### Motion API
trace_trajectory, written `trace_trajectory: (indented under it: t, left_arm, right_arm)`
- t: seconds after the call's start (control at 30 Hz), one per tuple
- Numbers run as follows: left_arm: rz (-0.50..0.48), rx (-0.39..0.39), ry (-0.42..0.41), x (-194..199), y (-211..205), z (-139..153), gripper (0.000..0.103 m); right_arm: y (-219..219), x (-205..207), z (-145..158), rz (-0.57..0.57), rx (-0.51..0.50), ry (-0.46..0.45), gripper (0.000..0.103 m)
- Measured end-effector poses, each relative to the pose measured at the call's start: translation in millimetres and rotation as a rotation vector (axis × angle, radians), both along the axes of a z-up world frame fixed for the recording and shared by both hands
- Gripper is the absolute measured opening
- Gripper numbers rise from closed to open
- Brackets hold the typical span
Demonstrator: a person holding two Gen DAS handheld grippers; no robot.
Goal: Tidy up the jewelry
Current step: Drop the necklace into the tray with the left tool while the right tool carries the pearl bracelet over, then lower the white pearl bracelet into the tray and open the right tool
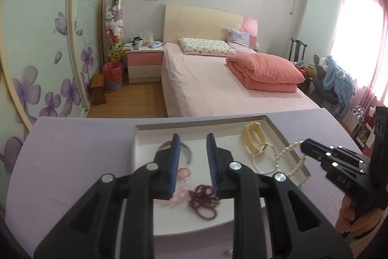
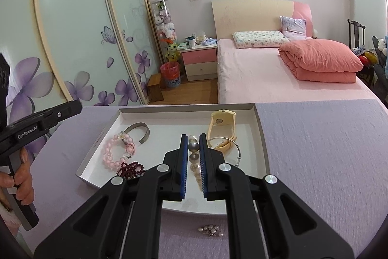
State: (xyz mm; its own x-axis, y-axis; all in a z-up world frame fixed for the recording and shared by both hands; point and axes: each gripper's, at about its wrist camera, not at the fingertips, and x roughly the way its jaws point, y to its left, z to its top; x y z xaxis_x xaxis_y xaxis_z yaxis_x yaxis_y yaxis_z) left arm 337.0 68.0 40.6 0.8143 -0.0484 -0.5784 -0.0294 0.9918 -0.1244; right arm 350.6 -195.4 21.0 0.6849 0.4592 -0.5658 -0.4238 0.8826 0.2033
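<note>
While the left wrist view looks past its own gripper (image 1: 193, 137), fingers apart and holding nothing, it alone shows the right gripper (image 1: 306, 146) from the side at the right edge, closed on a pearl necklace (image 1: 287, 157) that hangs from its tip down to the right edge of the tray (image 1: 140, 135). A hand (image 1: 356, 220) grips that tool at lower right. The white tray lies on a lilac table (image 1: 72, 149) in the lower centre. Inside it sit a yellow watch (image 1: 253, 135) at upper right, a bangle (image 1: 263, 157) below it, a grey cuff (image 1: 167, 146) half hidden by the left finger, a pink bracelet (image 1: 181, 183) partly behind the same finger, and a garnet strand (image 1: 202, 200) at the near end. A bed (image 1: 218, 86) fills the middle distance.

From the right wrist view, the right gripper (image 2: 194, 136) clamps the pearl necklace (image 2: 193, 145) between its blue pads, above the tray (image 2: 263, 137) centre; the strand's lower part disappears behind the fingers. Here the cuff (image 2: 141, 131) and pink bracelet (image 2: 116, 151) show whole at the tray's left, the garnet strand (image 2: 132, 169) is cut off by the gripper body, and the watch (image 2: 222, 125) and bangle (image 2: 232, 145) lie right of the pads. Only this view shows a small pearl cluster (image 2: 211, 231) on the table (image 2: 327, 149) at bottom centre, too small to identify. The left gripper (image 2: 43, 120) enters at the left edge; its finger state cannot be judged here. A hand (image 2: 20, 176) holds it.
</note>
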Motion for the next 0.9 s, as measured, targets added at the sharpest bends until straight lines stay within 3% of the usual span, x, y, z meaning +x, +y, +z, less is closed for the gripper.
trace_trajectory:
  t: [0.1, 0.4, 0.6, 0.9]
  left_arm:
    - [0.039, 0.004, 0.003, -10, 15, -6, 0.035]
    - [0.085, -0.023, 0.040, -24, 45, -23, 0.036]
    - [0.082, -0.017, 0.047, -27, 49, -28, 0.036]
    - [0.075, -0.021, 0.063, -23, 42, -34, 0.036]
  right_arm:
    - [6, 0, 0, 0.009, -0.003, -0.001, 0.010]
    - [35, 10, -14, 0.052, -0.016, 0.036, 0.010]
    - [26, 27, -43, -0.027, -0.094, 0.104, 0.010]
    - [13, 36, -51, -0.090, -0.120, 0.120, 0.010]
